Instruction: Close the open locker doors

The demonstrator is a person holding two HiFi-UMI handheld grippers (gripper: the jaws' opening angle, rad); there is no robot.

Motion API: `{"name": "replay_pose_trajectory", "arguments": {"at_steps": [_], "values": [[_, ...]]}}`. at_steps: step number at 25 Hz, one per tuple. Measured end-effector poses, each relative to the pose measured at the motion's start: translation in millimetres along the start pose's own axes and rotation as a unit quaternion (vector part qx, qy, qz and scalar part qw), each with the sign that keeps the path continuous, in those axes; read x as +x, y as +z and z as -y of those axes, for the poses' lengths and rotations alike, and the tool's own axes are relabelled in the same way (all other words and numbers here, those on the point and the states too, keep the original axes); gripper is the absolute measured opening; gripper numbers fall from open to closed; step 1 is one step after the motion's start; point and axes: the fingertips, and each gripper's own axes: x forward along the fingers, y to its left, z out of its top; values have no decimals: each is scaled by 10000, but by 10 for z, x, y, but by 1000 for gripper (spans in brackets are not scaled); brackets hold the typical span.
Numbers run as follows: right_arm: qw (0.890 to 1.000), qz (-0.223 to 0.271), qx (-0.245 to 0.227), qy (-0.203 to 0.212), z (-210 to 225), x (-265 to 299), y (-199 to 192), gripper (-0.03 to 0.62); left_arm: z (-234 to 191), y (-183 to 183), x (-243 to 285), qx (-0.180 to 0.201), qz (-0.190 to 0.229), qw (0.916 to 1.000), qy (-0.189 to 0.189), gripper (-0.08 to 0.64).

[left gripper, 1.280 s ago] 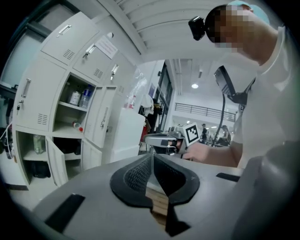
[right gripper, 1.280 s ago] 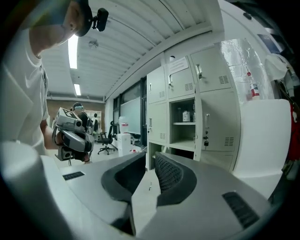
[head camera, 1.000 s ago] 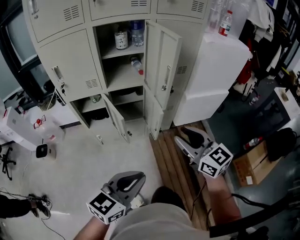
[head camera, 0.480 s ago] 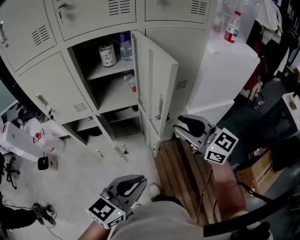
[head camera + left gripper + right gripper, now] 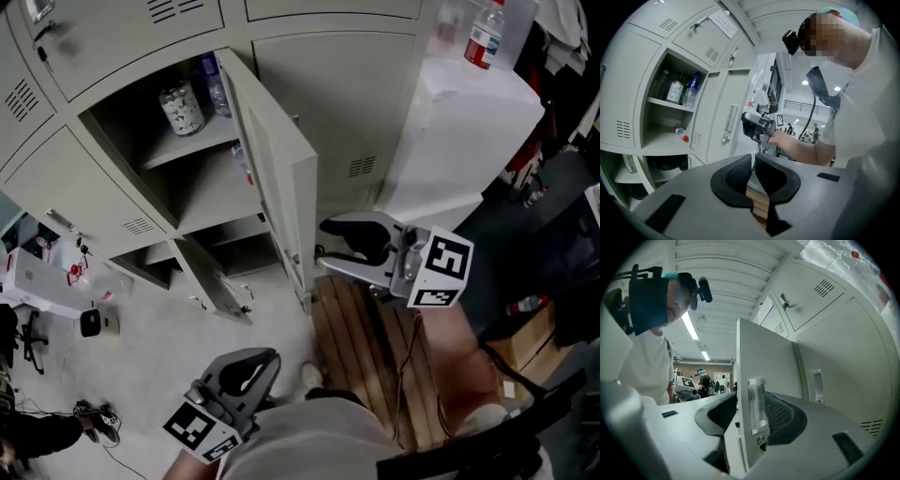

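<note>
R gripper (image 5: 328, 246) is at the free edge of the tall open locker door (image 5: 277, 178). Its jaws are wide and have just been opening, w/ the door edge and metal handle (image 5: 757, 404) between them, not clamped. L gripper (image 5: 265, 362) hangs low by the person's body, well apart from the lockers, jaws nearly together w/ nothing between. 2 doors stand open, the tall one and a small lower door (image 5: 214, 281) just beside it, and a labelled bottle (image 5: 178, 108) sits on the upper shelf.
</note>
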Motion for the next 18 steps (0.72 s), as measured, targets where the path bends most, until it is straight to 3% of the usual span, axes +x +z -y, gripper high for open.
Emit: {"name": "replay_pose_trajectory", "arguments": {"at_steps": [7,18], "values": [[9974,-88,11,710,-95,174,-18,152,-113,74,124,87,-79,9998,-131,31],[9987,-216,-148,440,-197,454,-62,130,-322,152,-132,222,99,9994,-232,31]]}}
